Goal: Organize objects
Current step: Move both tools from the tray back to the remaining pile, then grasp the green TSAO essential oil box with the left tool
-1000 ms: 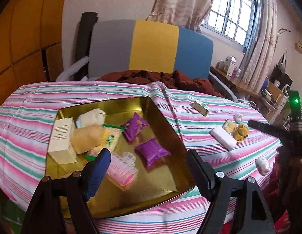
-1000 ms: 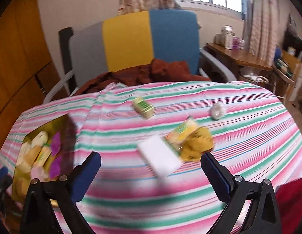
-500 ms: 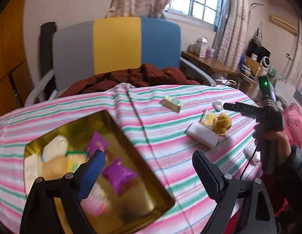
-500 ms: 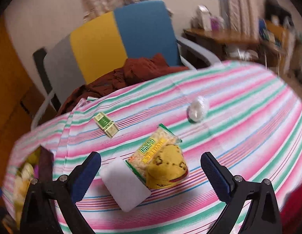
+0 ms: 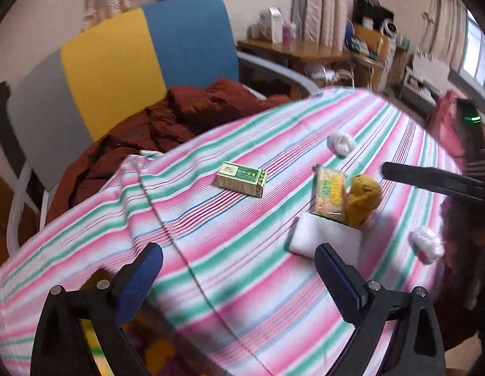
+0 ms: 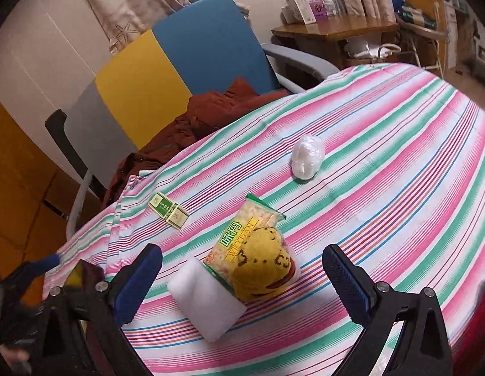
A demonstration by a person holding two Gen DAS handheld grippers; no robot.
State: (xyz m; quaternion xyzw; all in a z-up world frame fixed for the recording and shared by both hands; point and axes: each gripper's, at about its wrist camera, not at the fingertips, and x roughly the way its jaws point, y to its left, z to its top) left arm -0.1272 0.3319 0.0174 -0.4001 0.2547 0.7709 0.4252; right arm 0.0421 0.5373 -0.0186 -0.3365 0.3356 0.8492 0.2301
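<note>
On the striped table point(image 6: 399, 163), going left to right, lie a green box point(image 6: 169, 209), a white block point(image 6: 208, 300) touching a snack packet point(image 6: 239, 244) and a yellow plush point(image 6: 261, 269), and farther off a white wrapped ball point(image 6: 306, 156). Both the left tongs point(image 5: 239, 277) and the right tongs point(image 6: 242, 277) gape wide and hold nothing, the right pair poised over the block, packet and plush. Since these three touch, I judge a closing grip could catch two together or slip off the soft plush.
</note>
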